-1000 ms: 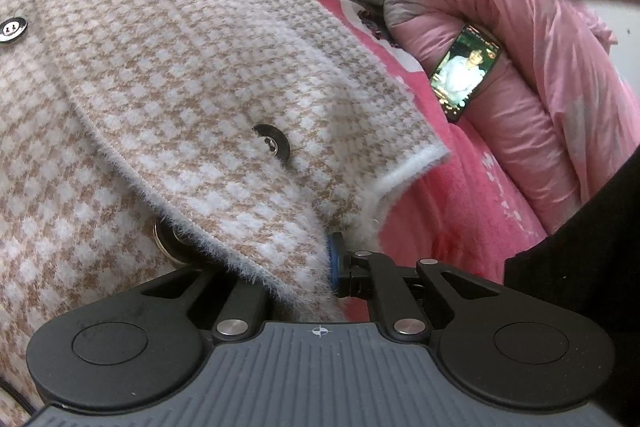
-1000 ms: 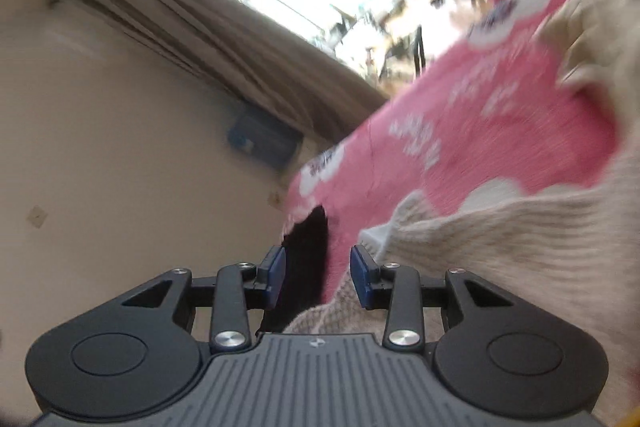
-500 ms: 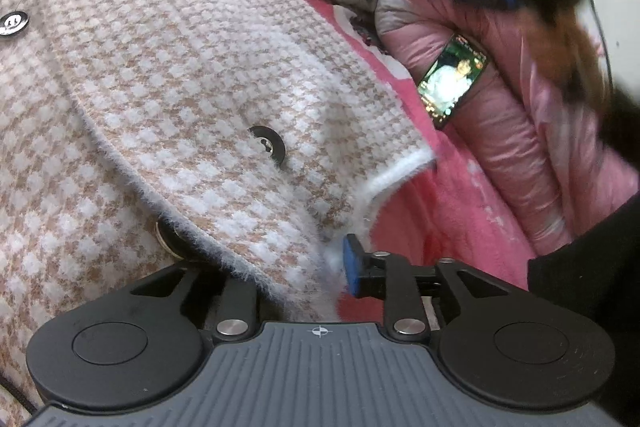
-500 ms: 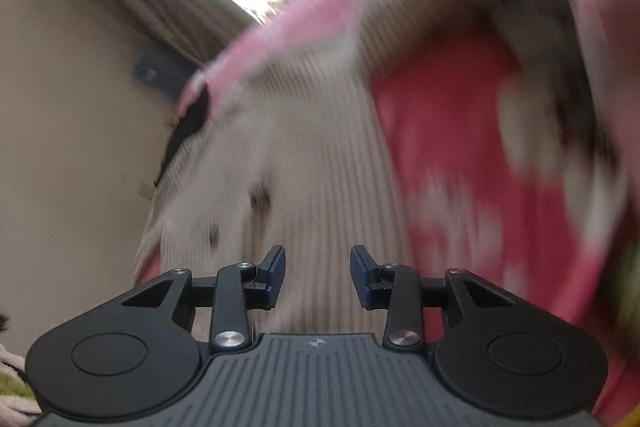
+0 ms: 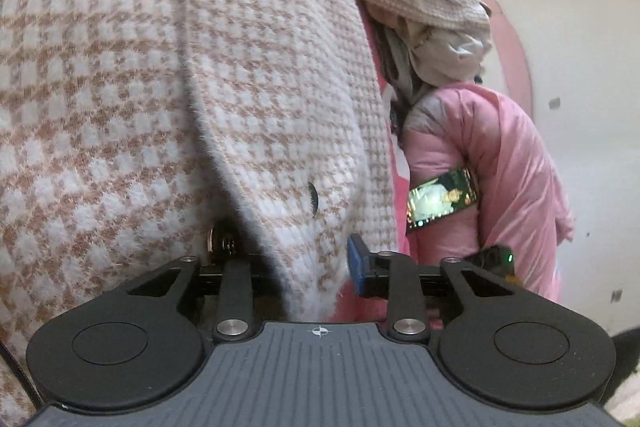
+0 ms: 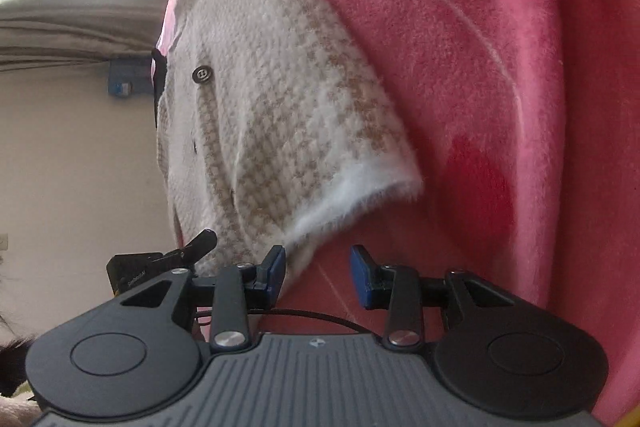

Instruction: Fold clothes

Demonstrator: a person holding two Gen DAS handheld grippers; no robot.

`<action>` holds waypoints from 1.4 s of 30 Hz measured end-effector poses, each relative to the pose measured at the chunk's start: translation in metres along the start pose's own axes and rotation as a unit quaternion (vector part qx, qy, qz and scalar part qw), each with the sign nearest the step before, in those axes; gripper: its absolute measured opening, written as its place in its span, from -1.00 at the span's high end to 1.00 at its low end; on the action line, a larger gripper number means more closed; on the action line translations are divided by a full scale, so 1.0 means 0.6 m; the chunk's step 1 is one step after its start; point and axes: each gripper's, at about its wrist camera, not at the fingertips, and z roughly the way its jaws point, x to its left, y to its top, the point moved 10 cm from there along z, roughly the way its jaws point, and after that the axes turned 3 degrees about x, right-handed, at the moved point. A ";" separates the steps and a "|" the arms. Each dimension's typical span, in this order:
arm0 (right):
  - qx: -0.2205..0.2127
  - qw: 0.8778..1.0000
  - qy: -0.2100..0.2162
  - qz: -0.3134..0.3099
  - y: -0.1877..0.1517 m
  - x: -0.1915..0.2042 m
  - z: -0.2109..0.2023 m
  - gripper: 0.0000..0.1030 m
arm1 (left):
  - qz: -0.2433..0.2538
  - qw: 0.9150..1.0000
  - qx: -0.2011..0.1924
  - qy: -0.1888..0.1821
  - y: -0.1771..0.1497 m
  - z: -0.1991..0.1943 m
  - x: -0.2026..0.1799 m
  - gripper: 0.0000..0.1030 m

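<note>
A fuzzy white-and-tan houndstooth cardigan (image 5: 140, 87) with metal buttons lies on the pink blanket (image 6: 500, 67). My left gripper (image 5: 312, 263) sits at the cardigan's front edge. Its jaws are closing with the front flap between them; the flap hides the left finger, and only the right blue pad (image 5: 356, 263) shows, at the fluffy edge. In the right wrist view the cardigan's short sleeve (image 6: 300, 107) ends in a white cuff. My right gripper (image 6: 319, 271) is open just below that cuff, with only blanket between its pads.
A phone (image 5: 442, 201) with a lit screen leans on a pink padded jacket (image 5: 500, 167). Beige garments (image 5: 432, 27) are piled behind the cardigan. A curtain (image 6: 60, 27) and a cream wall (image 6: 60, 167) lie beyond the bed's edge.
The left gripper's jaws parted from a tight pinch on the cardigan's edge, and its view rolled. The right gripper swung down from the wall and window to the sleeve cuff.
</note>
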 end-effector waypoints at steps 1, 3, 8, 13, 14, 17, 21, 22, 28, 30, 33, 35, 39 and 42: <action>-0.016 1.000 0.003 0.004 0.006 -0.001 -0.001 0.24 | -0.002 1.000 0.000 -0.002 0.001 0.001 -0.001 0.57; -0.041 0.998 0.023 0.028 0.014 -0.005 -0.004 0.24 | -0.007 1.000 -0.001 -0.009 0.003 0.000 -0.001 0.67; -0.079 0.993 0.050 0.075 0.023 -0.028 -0.006 0.24 | -0.038 0.998 -0.007 -0.048 0.010 -0.010 -0.010 0.78; -0.082 0.987 0.103 0.091 0.019 -0.015 0.008 0.24 | -0.038 0.997 -0.014 -0.062 0.015 -0.020 -0.021 0.80; -0.066 0.989 0.103 0.089 0.013 -0.011 0.018 0.24 | -0.040 0.997 -0.014 -0.064 0.016 -0.022 -0.022 0.80; -0.022 0.988 0.124 0.088 -0.007 0.003 0.049 0.24 | -0.049 0.996 -0.018 -0.075 0.019 -0.028 -0.027 0.81; 0.017 0.982 0.161 0.096 -0.025 0.028 0.094 0.12 | -0.054 0.994 -0.026 -0.091 0.027 -0.034 -0.041 0.82; 0.019 0.980 0.169 0.101 -0.024 0.032 0.103 0.05 | -0.056 0.993 -0.028 -0.097 0.029 -0.036 -0.045 0.82; -0.012 0.960 0.241 0.146 -0.006 0.040 0.112 -0.06 | -0.061 0.991 -0.039 -0.117 0.043 -0.042 -0.067 0.82; -0.025 0.954 0.250 0.162 -0.002 0.034 0.113 -0.10 | -0.061 0.990 -0.040 -0.119 0.044 -0.042 -0.070 0.82; -0.036 0.952 0.251 0.172 0.004 0.032 0.121 -0.10 | -0.063 0.989 -0.041 -0.124 0.045 -0.042 -0.072 0.82; -0.043 0.950 0.254 0.175 0.002 0.029 0.128 -0.10 | -0.063 0.989 -0.042 -0.125 0.046 -0.042 -0.073 0.82; -0.054 0.952 0.239 0.182 0.009 0.034 0.152 -0.08 | -0.061 0.988 -0.047 -0.130 0.050 -0.048 -0.077 0.82; -0.100 0.953 0.227 0.172 0.040 0.034 0.133 0.06 | -0.055 0.988 -0.051 -0.134 0.051 -0.055 -0.080 0.82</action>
